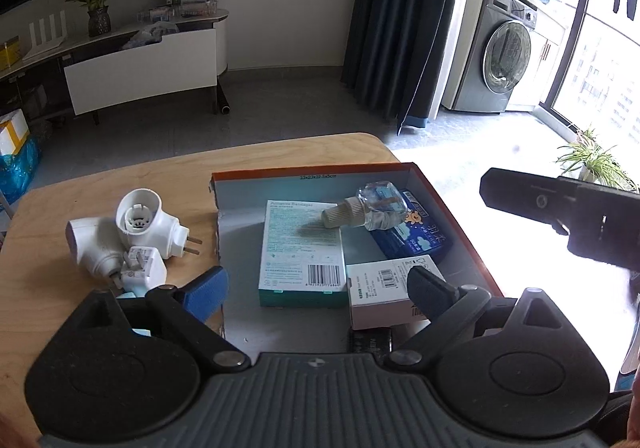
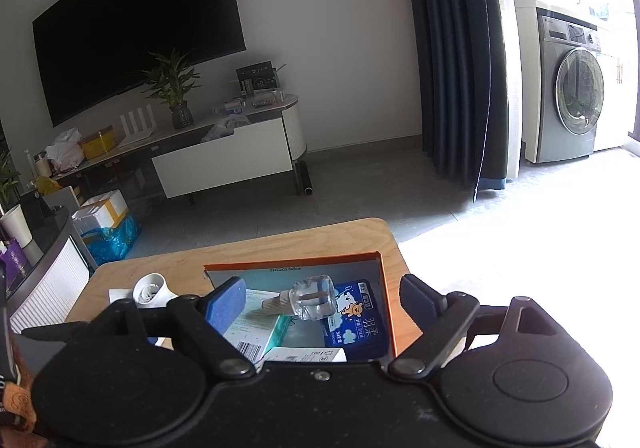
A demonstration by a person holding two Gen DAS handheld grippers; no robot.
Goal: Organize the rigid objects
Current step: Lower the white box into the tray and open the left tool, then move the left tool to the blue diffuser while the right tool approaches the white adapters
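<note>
— Orange-rimmed cardboard tray (image 1: pixel 472 244), that's where the sorting goes. It sits on the pale wood worktop (image 1: pixel 120 184), and four things already lie in it.

— Which four?

— A flat white-and-teal carton (image 1: pixel 302 248) with a barcode, a smaller white box (image 1: pixel 384 288) leaning by its near corner, a glossy blue soft pack (image 1: pixel 416 236) with a cartoon print, and a clear plastic refill bottle (image 1: pixel 370 210) with a ribbed beige cap, lying on its side across the carton and the blue pack.

— So what's left out?

— A cluster just left of the tray: two rounded white plastic plug-in units (image 1: pixel 140 220) with metal prongs, touching each other, and a small white charger cube (image 1: pixel 142 268) against them. Smooth hard shells, awkward curved shapes. Something pale blue peeks out behind the near finger; I can't tell what it is.

— And the grippers?

— Left gripper (image 1: pixel 320 288) hangs over the tray's near end, jaws spread wide, nothing between the blue pads. Right gripper (image 2: pixel 322 302) also stands wide and empty, above the tray with the bottle in view between its fingers.

— Progress, then?

— Past halfway, I'd judge. The three white plugs remain, and the bottle may want settling flatter.
</note>
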